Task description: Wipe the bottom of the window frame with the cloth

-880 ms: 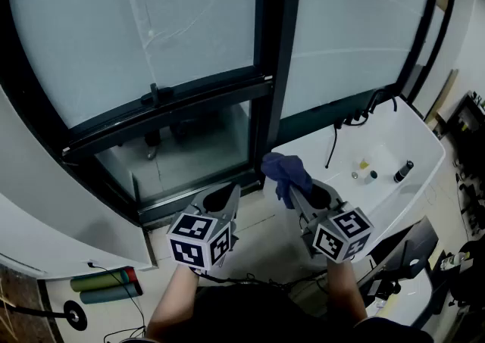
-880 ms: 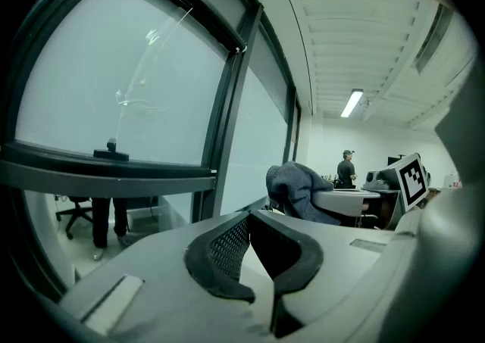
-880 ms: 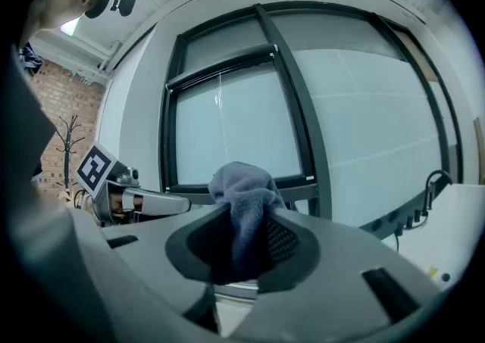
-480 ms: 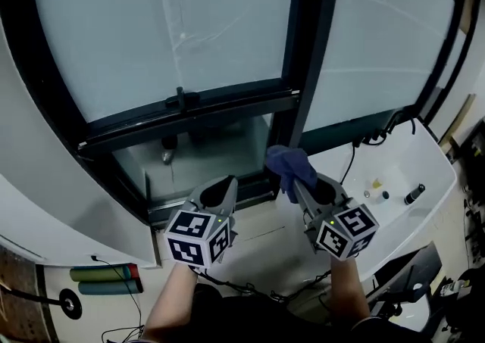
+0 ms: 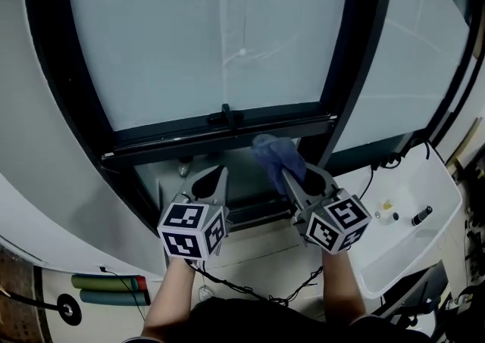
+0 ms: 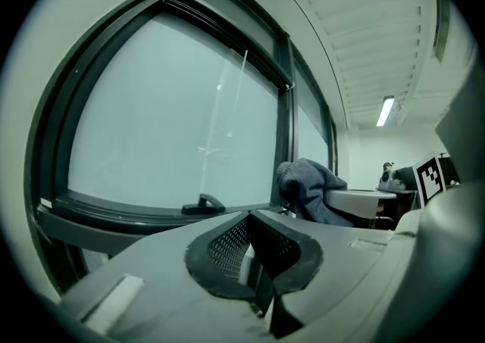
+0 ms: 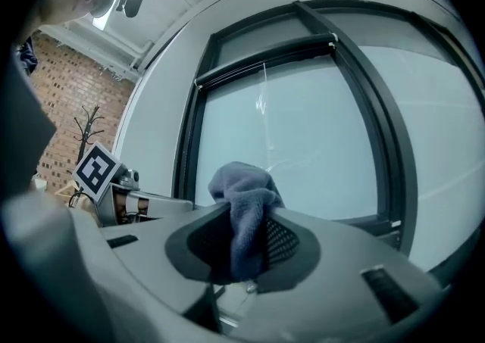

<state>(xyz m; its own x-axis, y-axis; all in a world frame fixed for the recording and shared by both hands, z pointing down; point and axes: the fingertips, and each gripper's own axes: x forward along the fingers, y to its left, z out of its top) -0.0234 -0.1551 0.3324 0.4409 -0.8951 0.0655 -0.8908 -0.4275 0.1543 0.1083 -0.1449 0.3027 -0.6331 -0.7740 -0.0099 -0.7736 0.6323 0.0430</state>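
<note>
A blue-grey cloth [image 5: 273,154] is bunched between the jaws of my right gripper [image 5: 290,176], which is shut on it. The cloth hangs just below the dark bottom rail of the window frame [image 5: 174,134], right of the black window handle [image 5: 226,116]. In the right gripper view the cloth [image 7: 244,205] stands up out of the right gripper [image 7: 244,249] in front of the pane. My left gripper [image 5: 214,175] is level with it to the left, shut and holding nothing. The left gripper view shows the left gripper [image 6: 254,234] with the cloth [image 6: 309,188] to its right.
A dark upright mullion [image 5: 356,69] rises just right of the cloth. A white basin [image 5: 424,182] with small items and a black cable lies at the lower right. Rolled mats [image 5: 106,282] lie on the floor at the lower left.
Both grippers have risen and moved in towards the window. The cloth has gone from below the sill up to just under the bottom rail, still held.
</note>
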